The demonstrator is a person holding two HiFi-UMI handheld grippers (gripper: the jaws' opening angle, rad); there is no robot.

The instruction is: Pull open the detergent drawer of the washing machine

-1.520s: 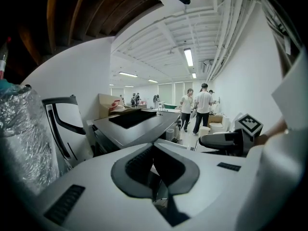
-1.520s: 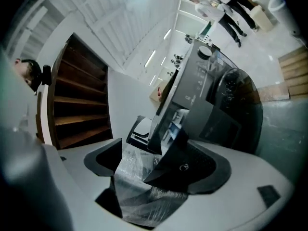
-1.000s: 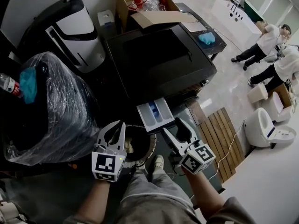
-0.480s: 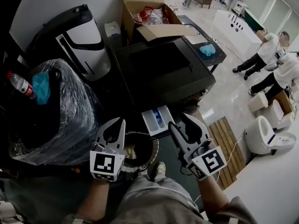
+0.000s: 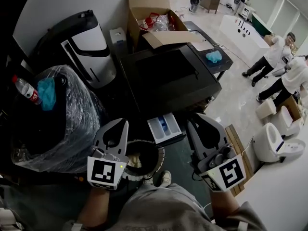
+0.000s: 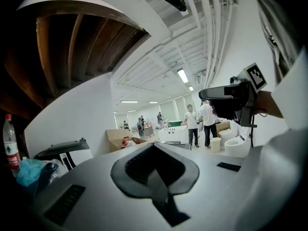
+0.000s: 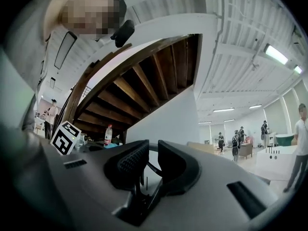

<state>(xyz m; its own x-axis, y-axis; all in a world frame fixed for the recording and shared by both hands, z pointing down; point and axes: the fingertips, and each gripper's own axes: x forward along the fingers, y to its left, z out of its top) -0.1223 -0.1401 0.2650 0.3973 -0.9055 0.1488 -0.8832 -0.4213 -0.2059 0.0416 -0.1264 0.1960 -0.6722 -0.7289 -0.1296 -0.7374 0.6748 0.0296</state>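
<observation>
The white detergent drawer (image 5: 165,128), blue inside, stands pulled out from the front of the dark washing machine (image 5: 168,71). Both grippers hang above it and nearer to me, touching nothing. My left gripper (image 5: 124,123) is shut and empty; its pads meet in the left gripper view (image 6: 155,147). My right gripper (image 5: 193,120) has just been closing, and nothing is between its jaws. In the right gripper view (image 7: 150,150) a narrow slit still shows between the ribbed pads (image 7: 132,160). The right gripper (image 6: 226,93) also appears in the left gripper view, held level.
A plastic-wrapped black bulk (image 5: 53,124) at left carries a water bottle (image 5: 26,91) and a blue cloth (image 5: 46,87). A cardboard box (image 5: 149,13) and a black-and-white appliance (image 5: 84,42) stand behind the machine. A round tub (image 5: 142,158) is at my feet; wooden slats (image 5: 240,143), a toilet (image 5: 274,143) and people (image 5: 279,57) are at right.
Both grippers have risen toward the camera, away from the drawer. The right gripper has rolled and its jaws have come almost together. The drawer stays pulled out.
</observation>
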